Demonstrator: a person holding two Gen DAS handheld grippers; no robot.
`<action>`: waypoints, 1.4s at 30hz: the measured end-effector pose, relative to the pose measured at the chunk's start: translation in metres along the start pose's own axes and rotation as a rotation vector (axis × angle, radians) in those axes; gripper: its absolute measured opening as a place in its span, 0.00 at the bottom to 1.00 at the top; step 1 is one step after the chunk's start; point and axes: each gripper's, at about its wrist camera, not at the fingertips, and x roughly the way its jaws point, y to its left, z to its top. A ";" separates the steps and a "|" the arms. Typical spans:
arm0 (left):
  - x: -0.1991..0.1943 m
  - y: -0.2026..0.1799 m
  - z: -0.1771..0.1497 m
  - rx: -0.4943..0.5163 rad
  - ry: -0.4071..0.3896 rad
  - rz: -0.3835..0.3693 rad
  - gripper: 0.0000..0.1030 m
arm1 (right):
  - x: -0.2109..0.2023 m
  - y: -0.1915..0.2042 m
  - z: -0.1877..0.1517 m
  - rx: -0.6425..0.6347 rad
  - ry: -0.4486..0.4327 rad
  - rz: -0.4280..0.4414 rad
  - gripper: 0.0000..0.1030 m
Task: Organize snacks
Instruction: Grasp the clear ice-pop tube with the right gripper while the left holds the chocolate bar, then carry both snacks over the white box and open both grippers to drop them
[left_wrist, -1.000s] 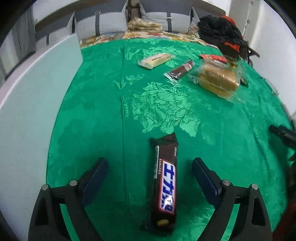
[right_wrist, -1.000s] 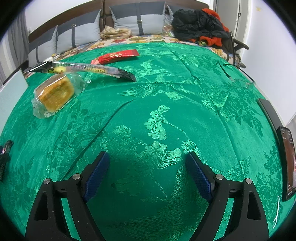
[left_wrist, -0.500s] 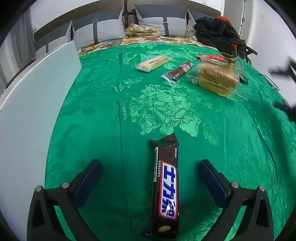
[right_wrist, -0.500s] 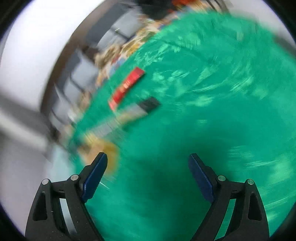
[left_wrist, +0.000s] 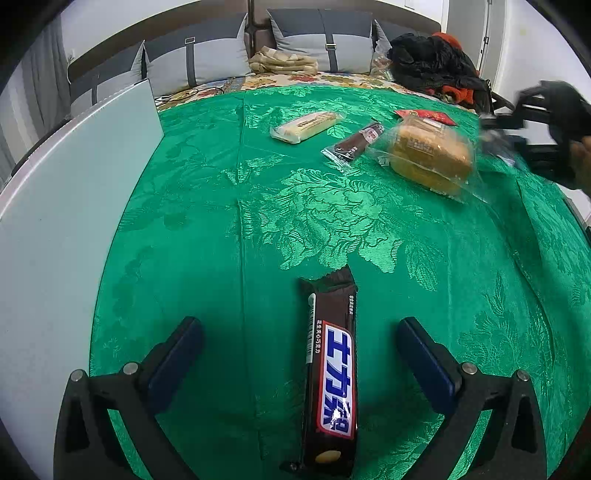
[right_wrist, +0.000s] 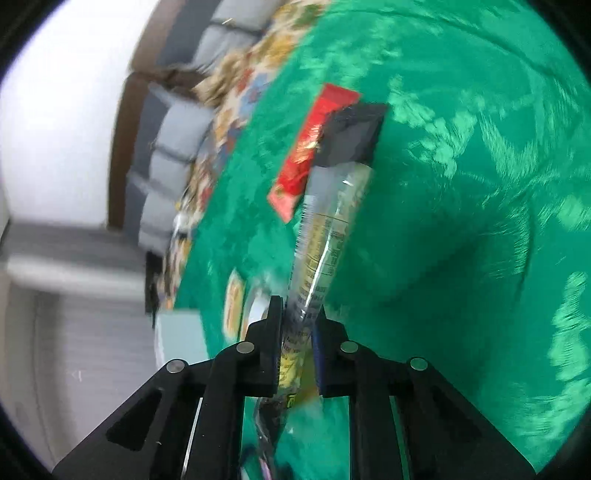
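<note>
**Right gripper clamped on wrapper, left parked over bar**

My right gripper (right_wrist: 297, 332) has just closed on the long clear-and-yellow plastic snack packet with a black end (right_wrist: 325, 236); lift gently, the thin film may slip. That hand is rolled sideways. My left gripper (left_wrist: 295, 354) is wide open, angled down, straddling the brown chocolate bar (left_wrist: 332, 373) lying on the green brocade counter (left_wrist: 221, 229), untouched.

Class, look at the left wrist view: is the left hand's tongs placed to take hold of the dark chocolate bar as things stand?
Probably yes. The left tongs stand wide open with the chocolate bar lying lengthwise between the pads, nothing covering it on the green cloth.
</note>
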 end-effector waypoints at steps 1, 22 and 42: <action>0.000 0.000 0.000 0.000 0.000 0.000 1.00 | -0.010 0.002 -0.002 -0.051 0.041 0.007 0.13; -0.002 0.000 0.001 0.029 0.054 -0.020 1.00 | -0.065 -0.016 -0.102 -0.539 0.094 -0.561 0.67; -0.069 -0.015 -0.026 -0.151 0.056 -0.296 0.16 | -0.073 0.003 -0.166 -0.586 0.083 -0.511 0.11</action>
